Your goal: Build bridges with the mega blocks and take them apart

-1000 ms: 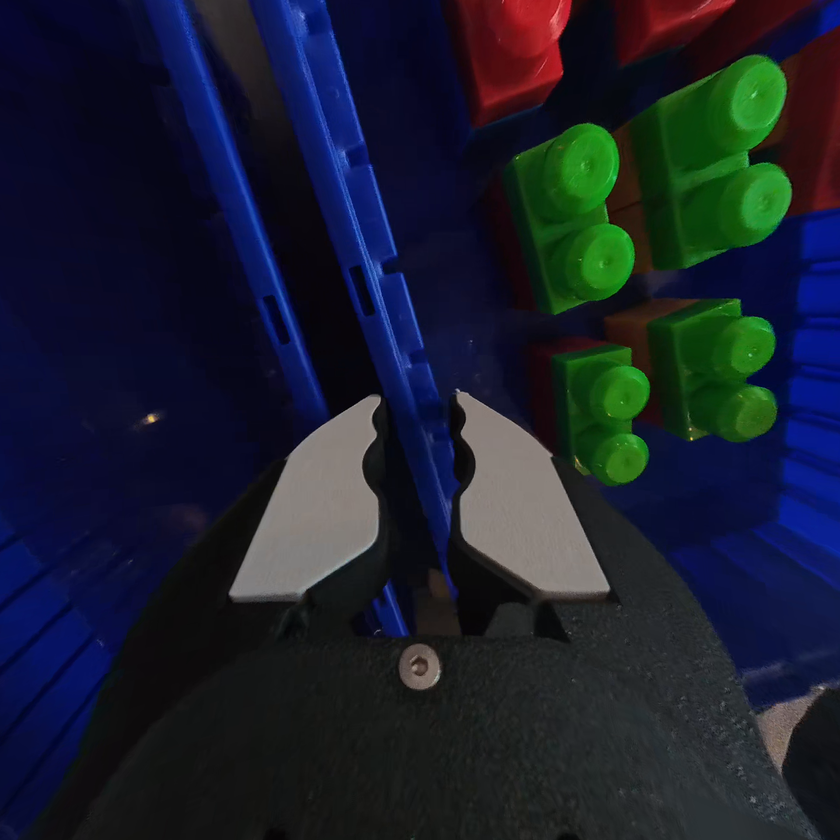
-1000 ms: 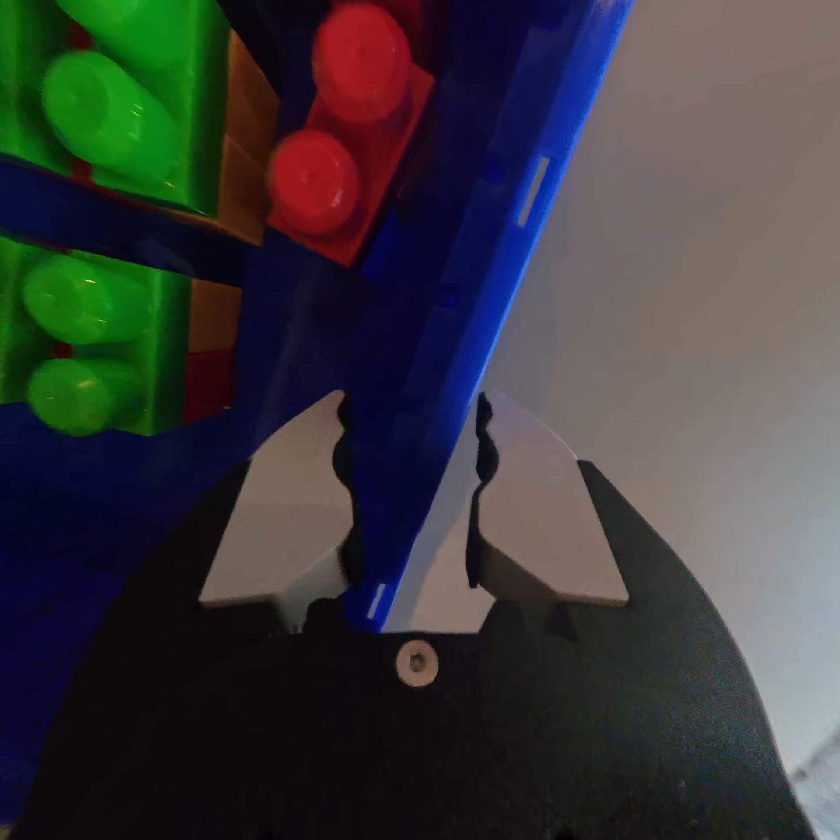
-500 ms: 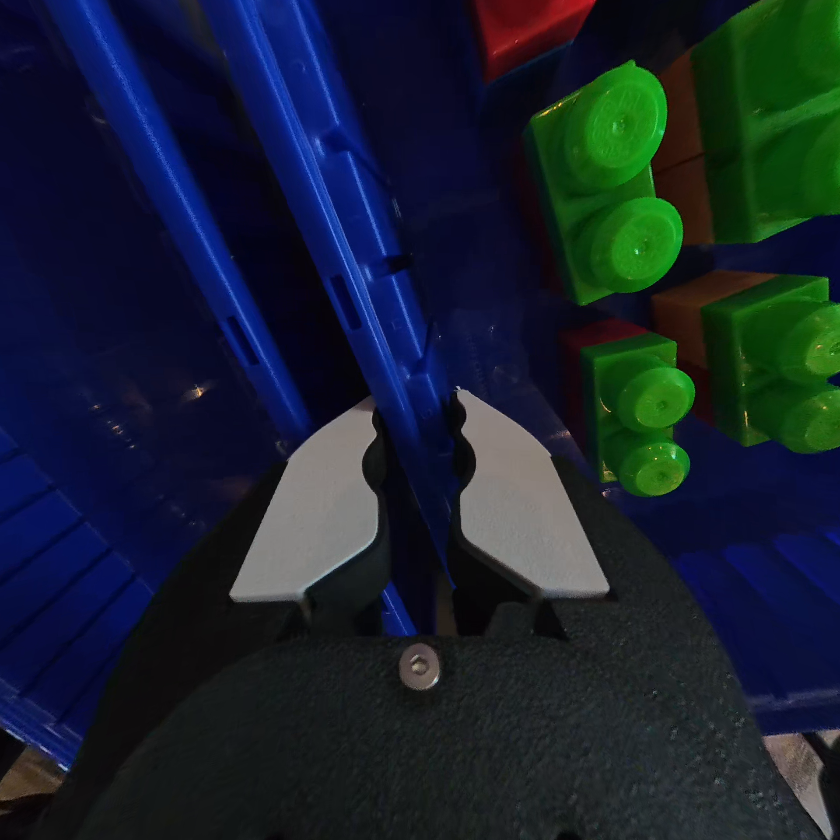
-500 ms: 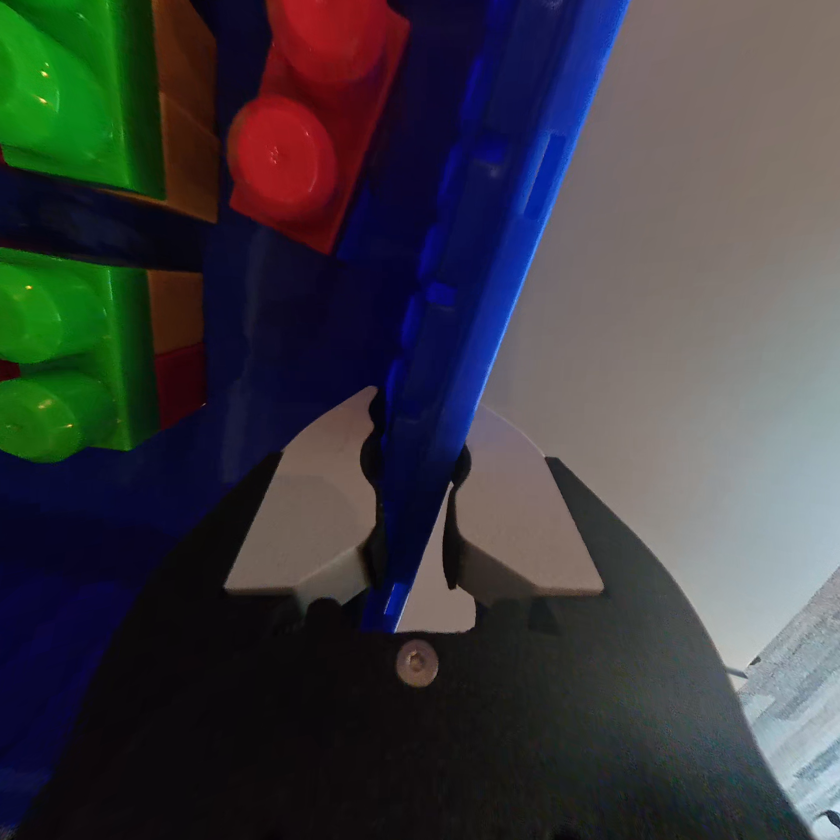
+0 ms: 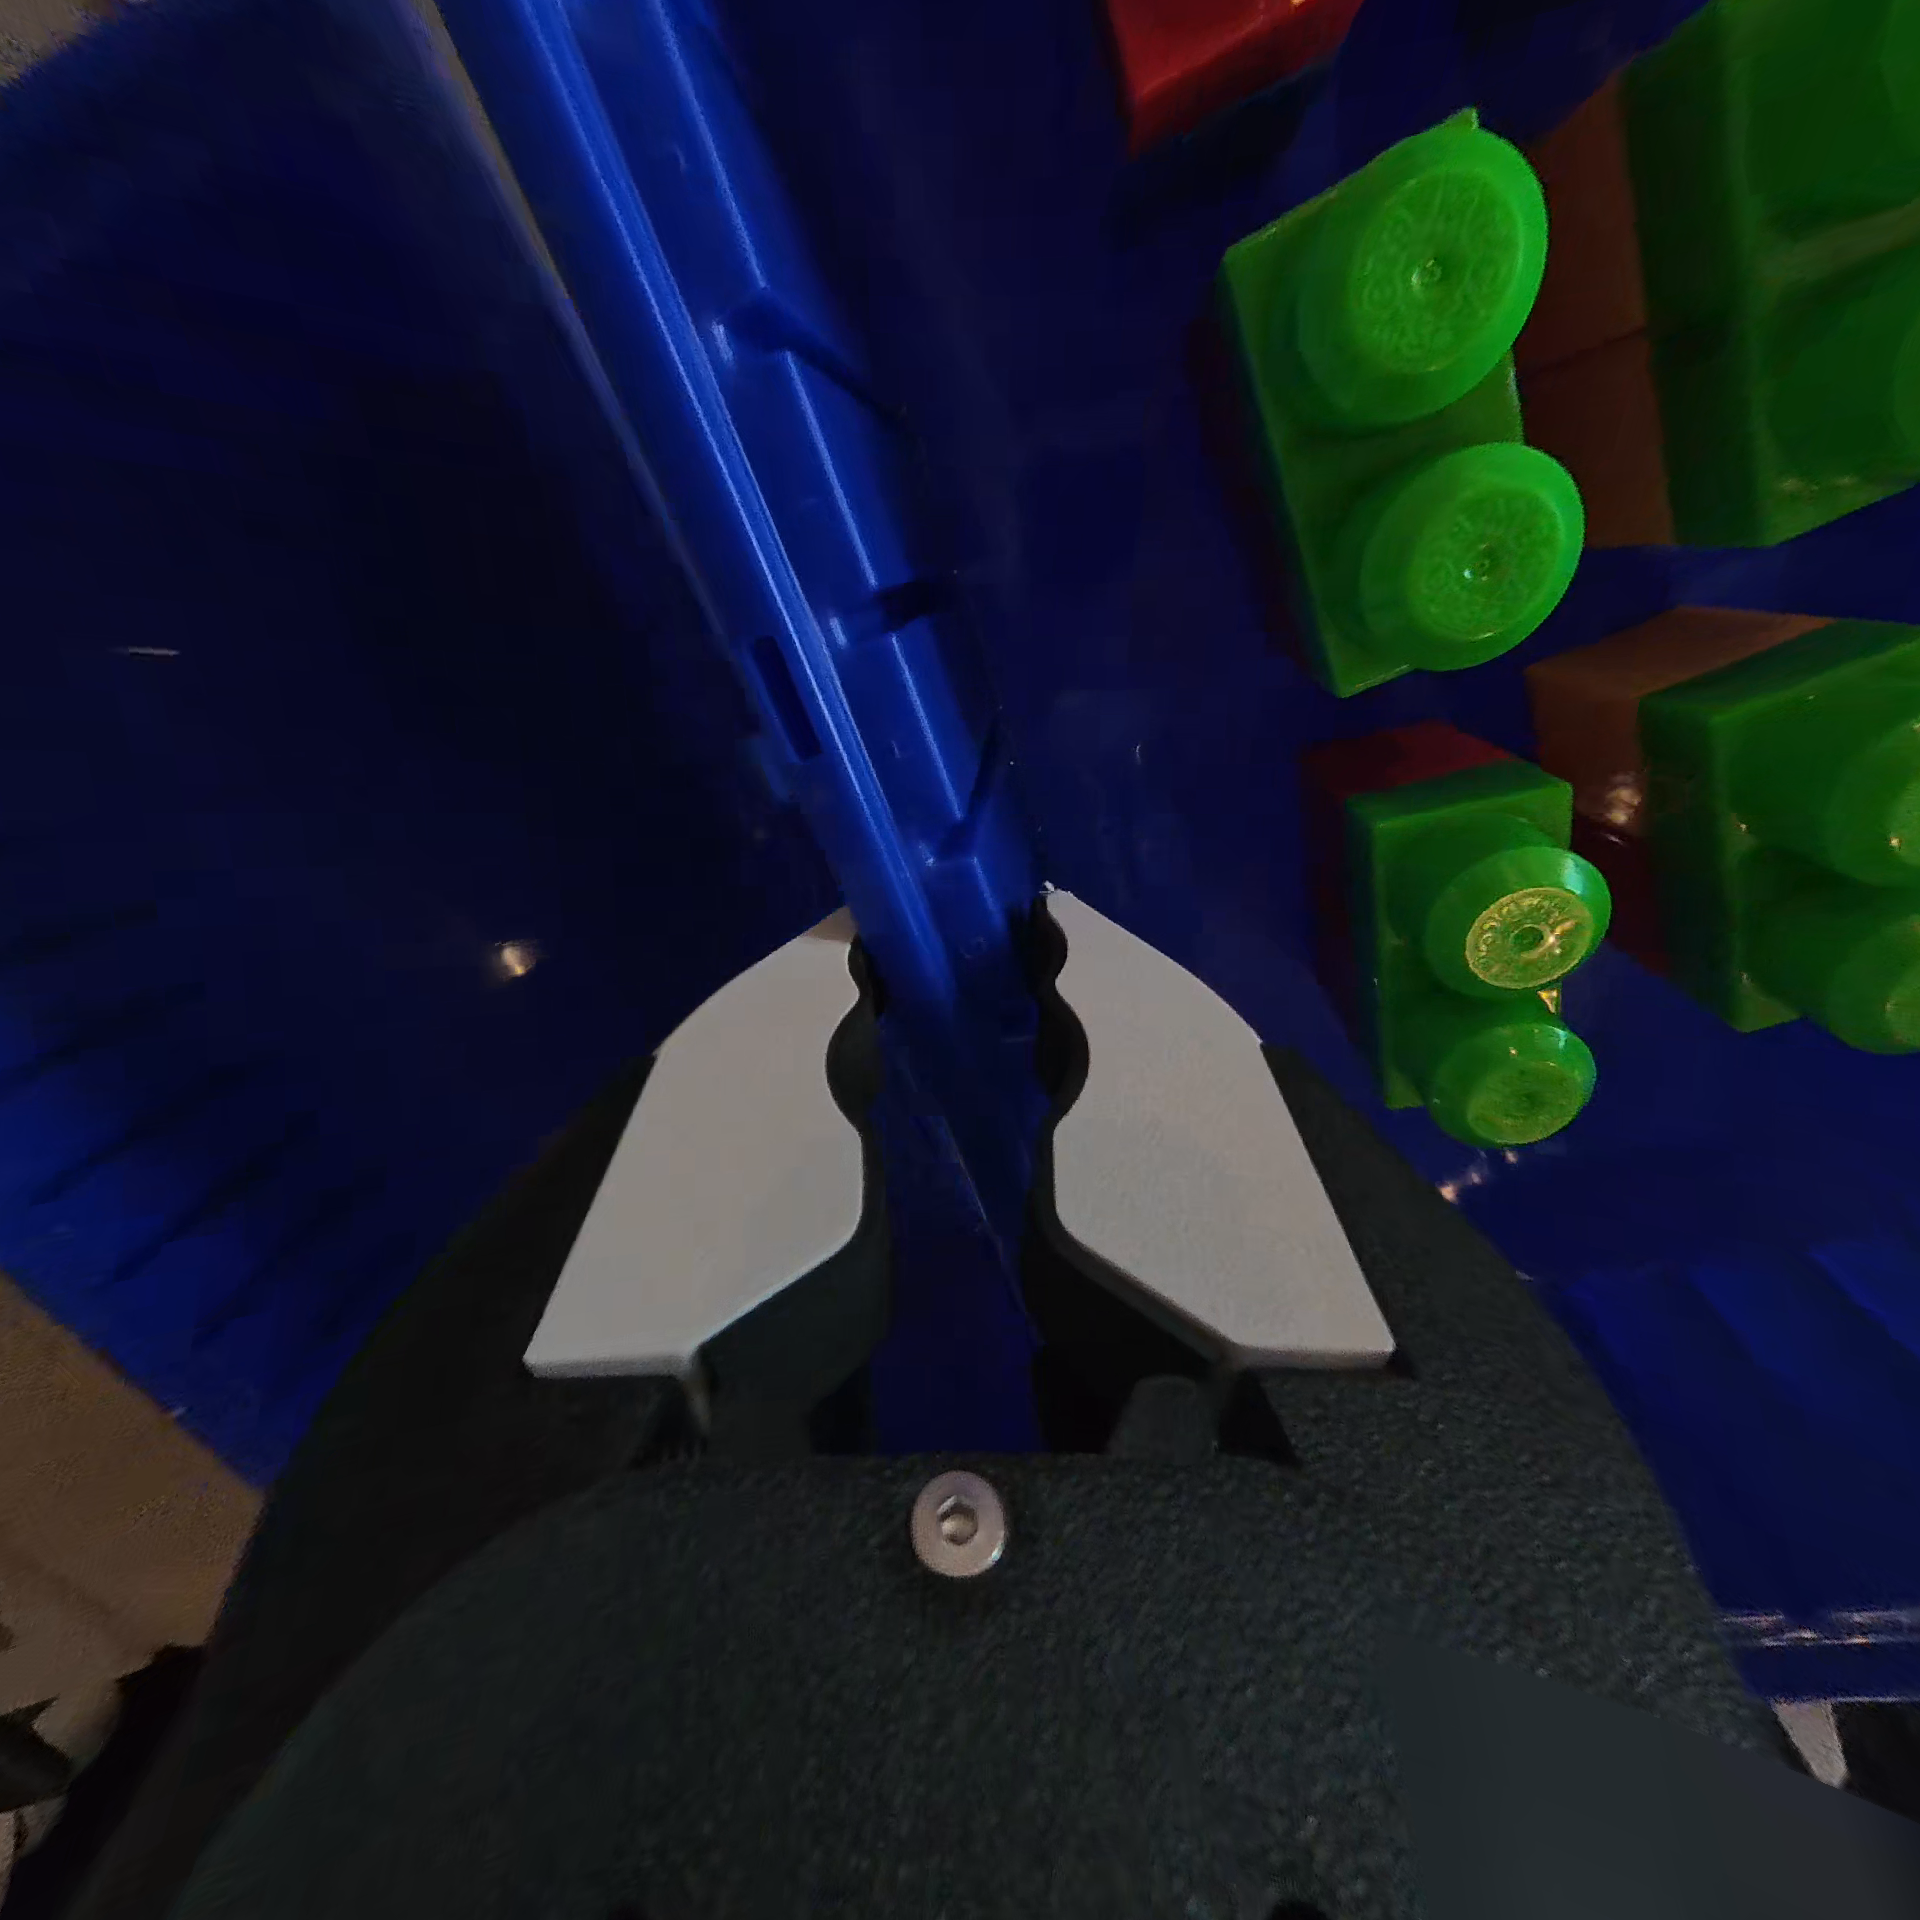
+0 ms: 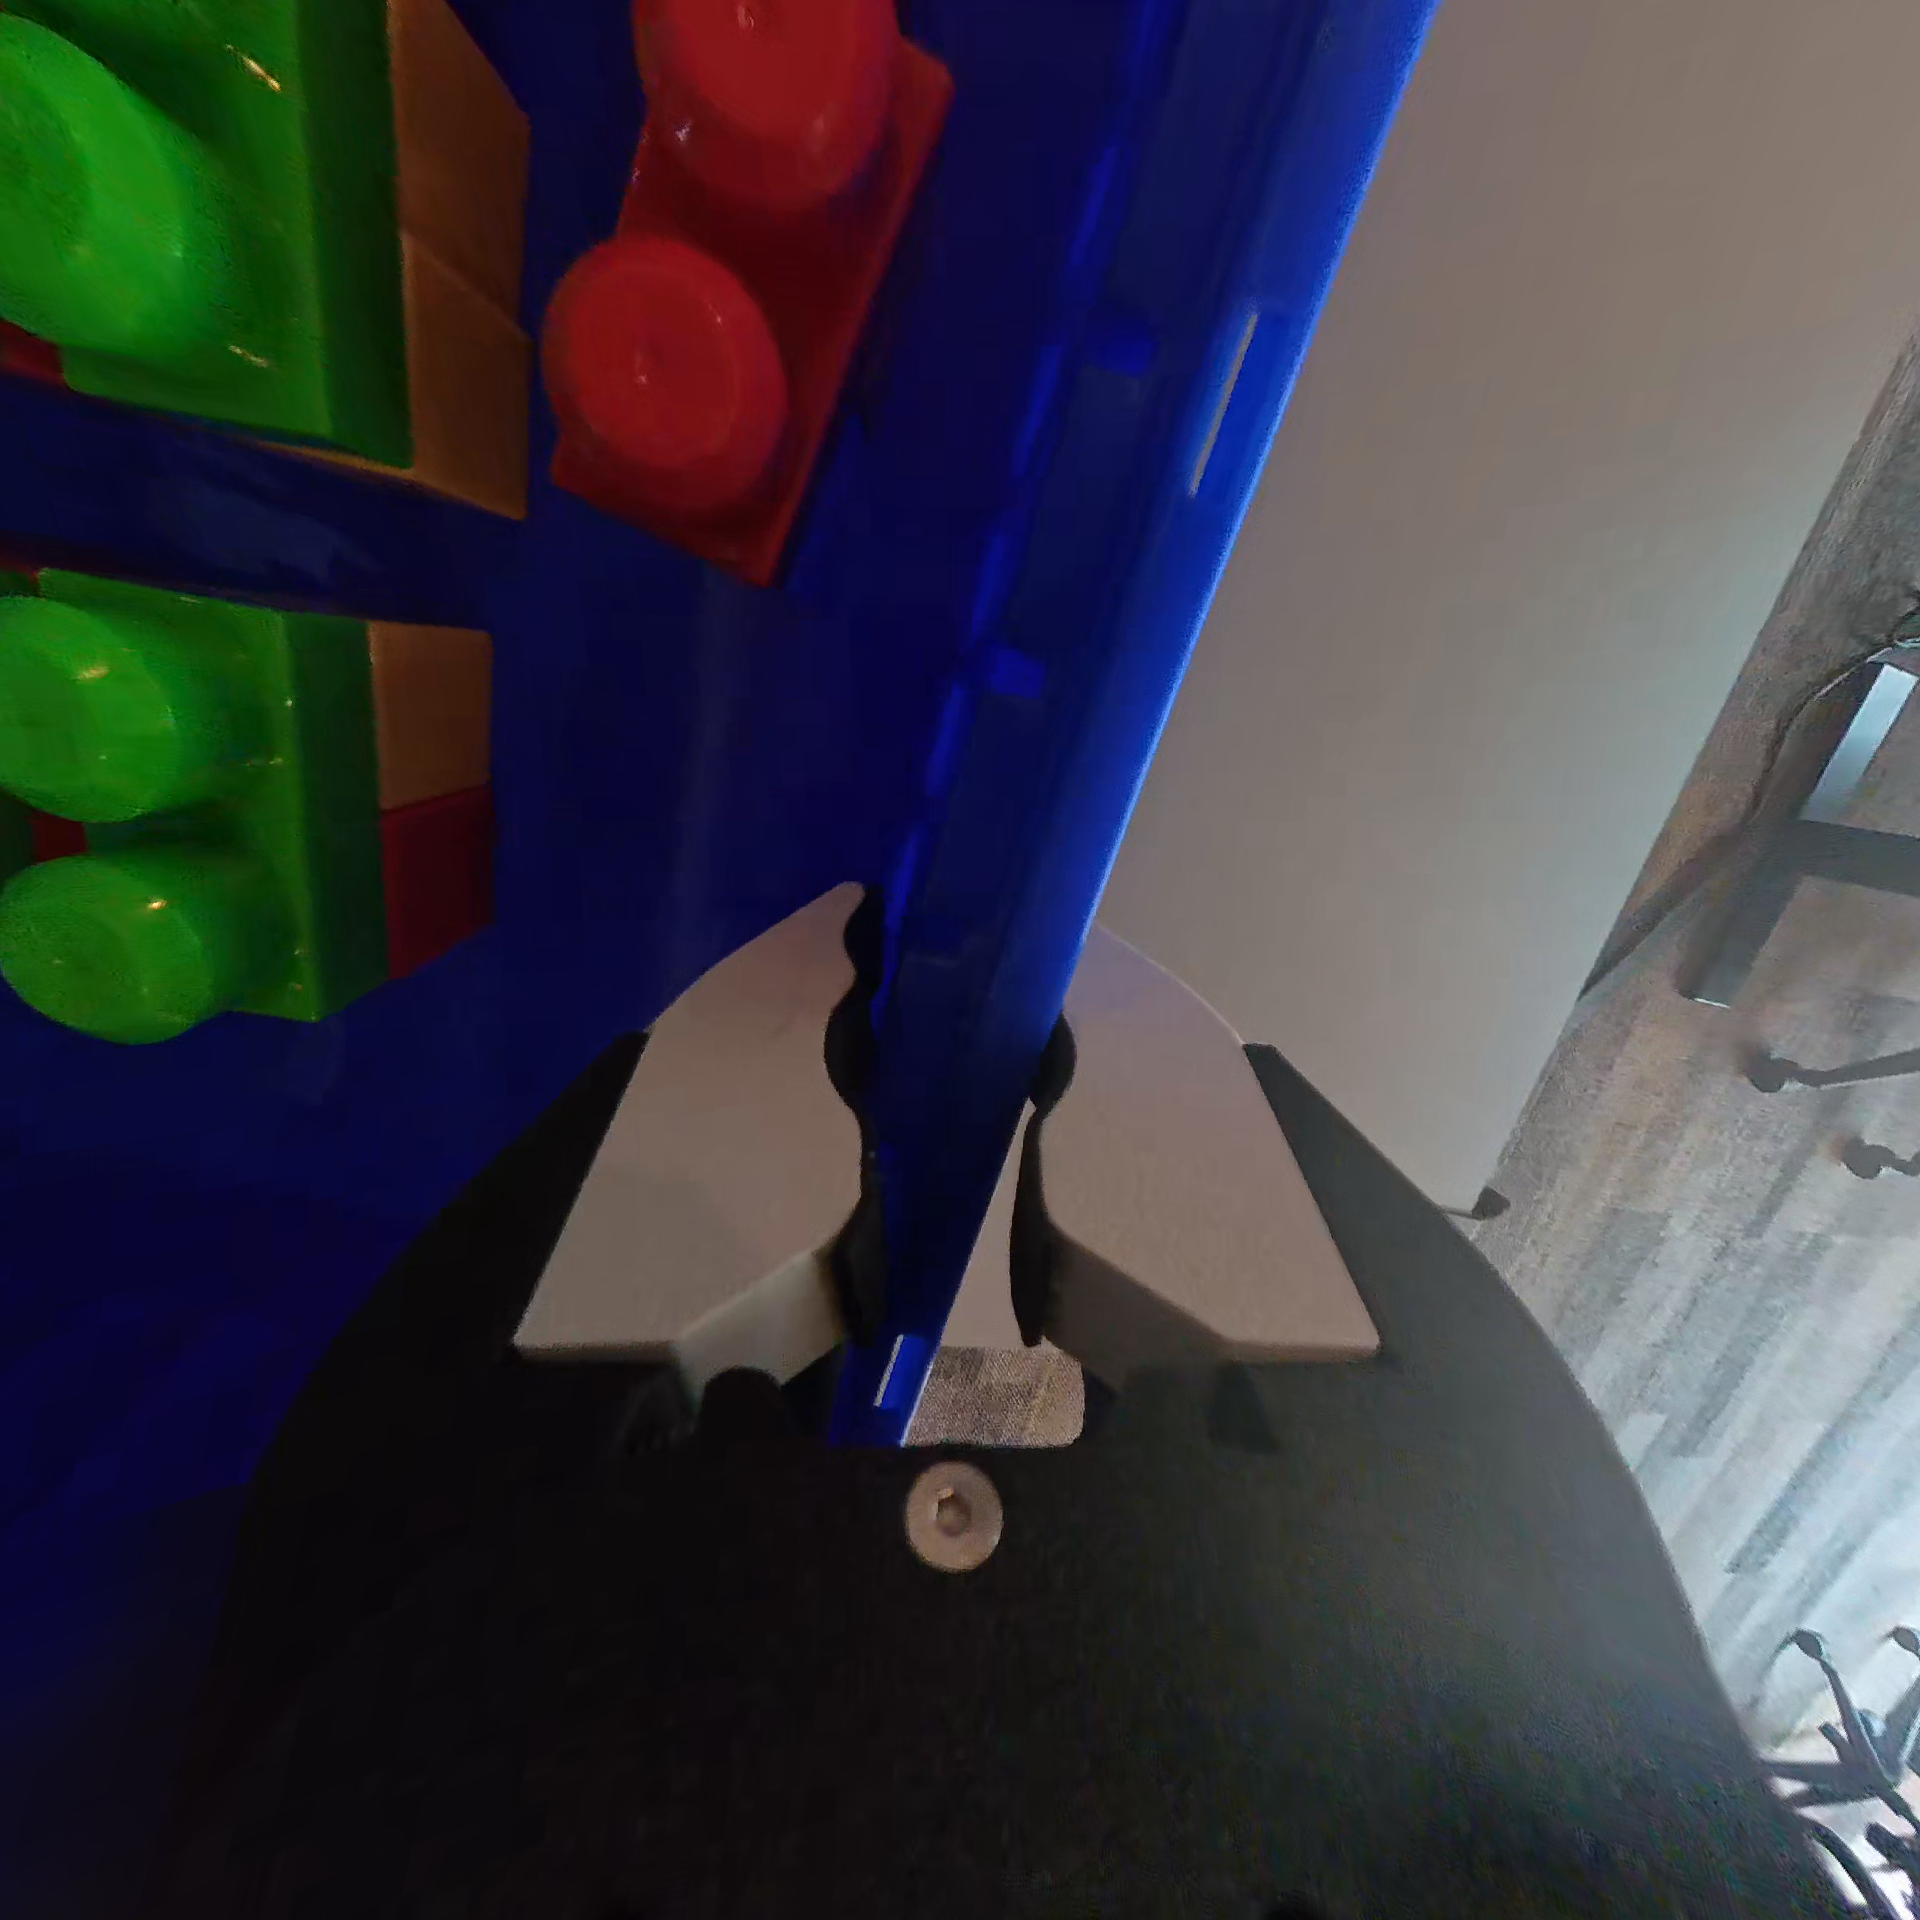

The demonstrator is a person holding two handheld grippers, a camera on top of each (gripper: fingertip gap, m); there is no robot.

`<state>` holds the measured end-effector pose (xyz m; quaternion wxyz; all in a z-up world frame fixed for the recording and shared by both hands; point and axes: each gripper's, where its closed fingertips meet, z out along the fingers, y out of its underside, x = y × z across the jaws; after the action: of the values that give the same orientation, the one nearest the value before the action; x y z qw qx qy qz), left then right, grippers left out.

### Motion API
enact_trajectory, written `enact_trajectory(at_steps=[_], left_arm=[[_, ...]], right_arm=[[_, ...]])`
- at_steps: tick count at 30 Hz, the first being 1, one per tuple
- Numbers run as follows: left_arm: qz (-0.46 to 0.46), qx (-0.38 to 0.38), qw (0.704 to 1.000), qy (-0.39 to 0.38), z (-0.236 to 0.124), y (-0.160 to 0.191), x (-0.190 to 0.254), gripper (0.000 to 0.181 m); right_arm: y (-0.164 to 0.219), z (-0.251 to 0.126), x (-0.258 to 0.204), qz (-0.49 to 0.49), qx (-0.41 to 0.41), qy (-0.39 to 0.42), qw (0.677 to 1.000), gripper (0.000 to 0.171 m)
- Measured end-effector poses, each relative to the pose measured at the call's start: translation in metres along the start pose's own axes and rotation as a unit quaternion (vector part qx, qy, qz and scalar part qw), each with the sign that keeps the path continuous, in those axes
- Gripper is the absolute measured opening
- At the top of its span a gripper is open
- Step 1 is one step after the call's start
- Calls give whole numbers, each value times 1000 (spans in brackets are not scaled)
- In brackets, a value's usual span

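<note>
Right tool [image 6: 951, 1049] newly clamped on blue bin [image 6: 1164, 520] rim, left tool [image 5: 948, 997] likewise; four green blocks [image 5: 1392, 416] inside.

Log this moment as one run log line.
left gripper: shut on blue bin rim | right gripper: shut on opposite rim | blocks: inside

My left gripper [image 5: 951, 997] has two pale grey angular finger plates with wavy black inner edges, set in a rough-textured black body filling the lower frame, with one silver hex screw at centre. My right gripper [image 6: 951, 997] is built the same: grey plates, black body, silver screw.
</note>
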<state>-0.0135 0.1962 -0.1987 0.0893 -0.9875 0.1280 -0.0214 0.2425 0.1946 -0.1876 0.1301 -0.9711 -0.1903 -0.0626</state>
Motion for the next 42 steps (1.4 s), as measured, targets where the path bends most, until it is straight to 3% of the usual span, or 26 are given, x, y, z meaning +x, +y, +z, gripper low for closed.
enact_trajectory(at_steps=[7,15,23,32,36,42], left_arm=[[-19,20,1000,-10,-68,14,-75,26],[-85,10,995,-47,-107,80,-224,25],[-174,-32,981,-77,-111,183,-387,25],[-238,-87,960,-122,-114,286,-531,25],[-238,-96,956,-145,-105,311,-564,25],[-211,-102,963,-134,-60,307,-568,25]], right_arm=[[-47,-66,-66,-9,28,-12,999,24],[-116,-87,-220,-63,48,-72,994,23],[-171,-75,-410,-136,40,-139,980,23],[-192,-67,-594,-160,46,-221,961,23],[-185,-48,-636,-154,52,-235,958,23],[-172,-12,-636,-124,63,-209,968,24]])
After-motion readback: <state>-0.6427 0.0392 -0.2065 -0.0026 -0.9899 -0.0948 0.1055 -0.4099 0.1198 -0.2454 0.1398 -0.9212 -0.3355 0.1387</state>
